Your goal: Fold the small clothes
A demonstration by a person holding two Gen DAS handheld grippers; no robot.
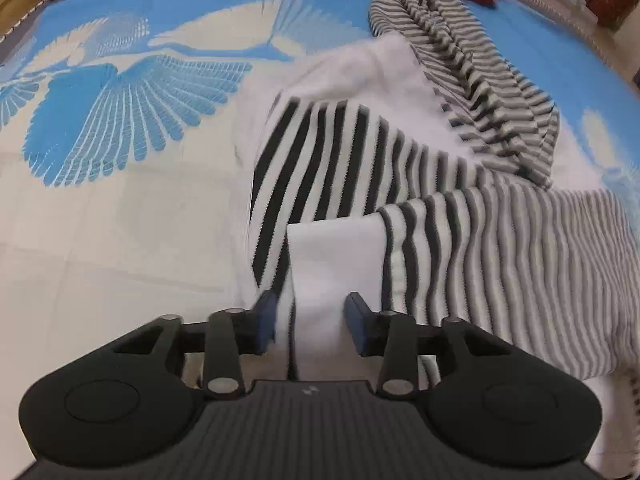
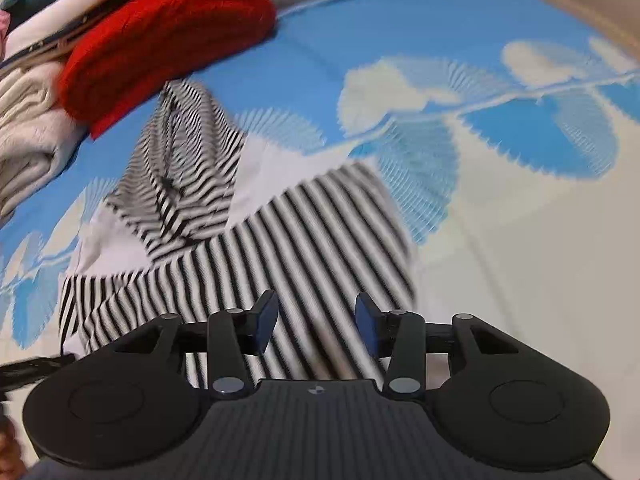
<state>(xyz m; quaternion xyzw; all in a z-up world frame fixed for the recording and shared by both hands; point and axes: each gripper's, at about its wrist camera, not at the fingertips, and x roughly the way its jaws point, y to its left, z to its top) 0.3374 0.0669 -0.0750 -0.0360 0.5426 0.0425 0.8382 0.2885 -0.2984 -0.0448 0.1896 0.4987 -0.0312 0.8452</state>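
Blue and cream cotton, printed with feathered wings and clouds, covers the bed (image 1: 120, 220) on which the work is laid out. At the left, the left gripper (image 1: 311, 322) is seen pointing steeply down with its jaws parted around a white band of cloth; the blue pads do not appear to press on it, so the jaws are judged released, with the fabric merely standing between them. That band belongs to the black-and-white striped knit garment (image 1: 340, 160), which lies crumpled near the middle of the bed, its finer grey-striped hood or sleeve (image 1: 480, 80) bunched toward the far side. Farther right, the right gripper (image 2: 316, 322) is held over the broad striped panel (image 2: 320, 232), jaws likewise apart and nothing clasped; motion blur there hides whether cloth is touched. Both grippers are judged to be placed at the near hem so that an edge can be set down or taken up for a fold, which does not look finished. A red woolly item (image 2: 168, 36) and pale folded textiles (image 2: 28, 128) are stacked at the bed's far edge, presumably kept aside.
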